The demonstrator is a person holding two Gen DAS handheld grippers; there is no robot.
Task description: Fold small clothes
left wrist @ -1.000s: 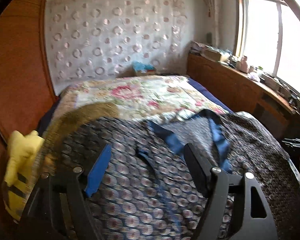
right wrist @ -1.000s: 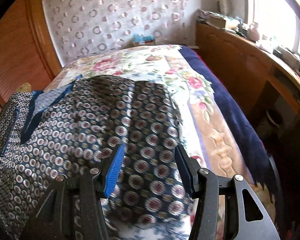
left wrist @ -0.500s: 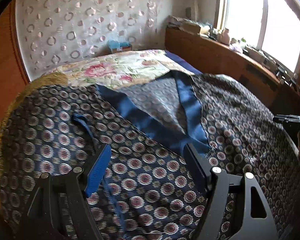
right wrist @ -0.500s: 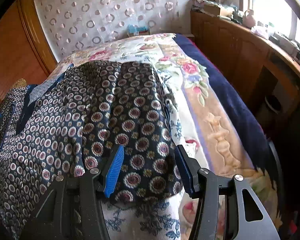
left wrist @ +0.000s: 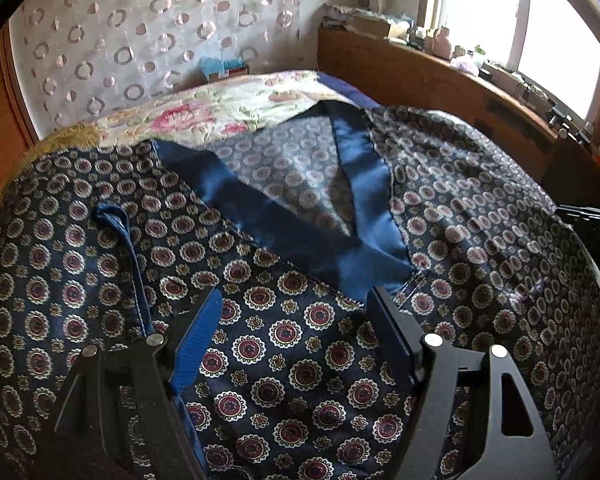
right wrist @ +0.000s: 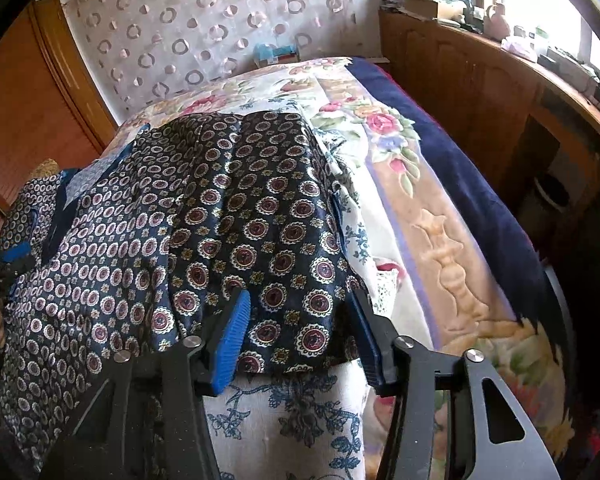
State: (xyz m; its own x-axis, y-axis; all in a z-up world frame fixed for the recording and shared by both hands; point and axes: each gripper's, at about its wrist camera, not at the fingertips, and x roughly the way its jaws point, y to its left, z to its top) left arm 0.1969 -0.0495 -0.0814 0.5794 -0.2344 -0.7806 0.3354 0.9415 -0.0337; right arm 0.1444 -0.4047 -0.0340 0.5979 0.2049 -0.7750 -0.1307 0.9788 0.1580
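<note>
A dark navy garment (left wrist: 100, 248) with a round medallion print lies spread on the bed, its blue satin collar (left wrist: 300, 240) open at the middle. My left gripper (left wrist: 296, 296) hovers low over the chest part, open, with flat fabric under the gap. In the right wrist view the same garment (right wrist: 240, 200) ends in a sleeve near me. My right gripper (right wrist: 298, 296) straddles that sleeve end. Its jaws are closing, the cloth bunches a little between them, and the pads do not visibly press it. The left gripper (right wrist: 4, 264) shows at the left edge.
A floral bedspread (right wrist: 380, 152) covers the bed, with a navy blanket edge (right wrist: 480, 200) on the right. A wooden shelf unit (left wrist: 440, 80) with clutter runs under the window. A patterned curtain (left wrist: 140, 40) hangs behind, a small blue box (right wrist: 276, 54) at its foot.
My left gripper has come down and forward over the garment, and the yellow item at the left has left its view. My right gripper has edged onto the sleeve end, jaws slightly narrower.
</note>
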